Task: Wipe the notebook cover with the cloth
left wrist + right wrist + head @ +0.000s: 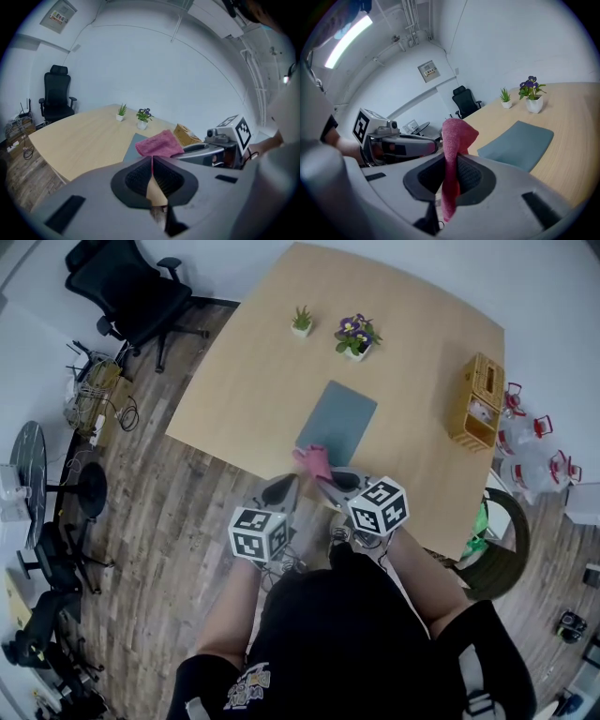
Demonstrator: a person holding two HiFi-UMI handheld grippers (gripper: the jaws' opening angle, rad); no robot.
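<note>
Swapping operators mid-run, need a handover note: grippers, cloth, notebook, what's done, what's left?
Left gripper: jaws together, nothing held, tips close beside the cloth.
Right gripper: shut on the pink cloth, which bunches above the jaws and hangs through below.
Notebook: closed, flat on the table, just ahead of both grippers. The cloth looks to be off the cover.
Done: cloth is in the grip. Whether any wiping has happened doesn't show.
Left: lower the cloth onto the cover and wipe it.
</note>
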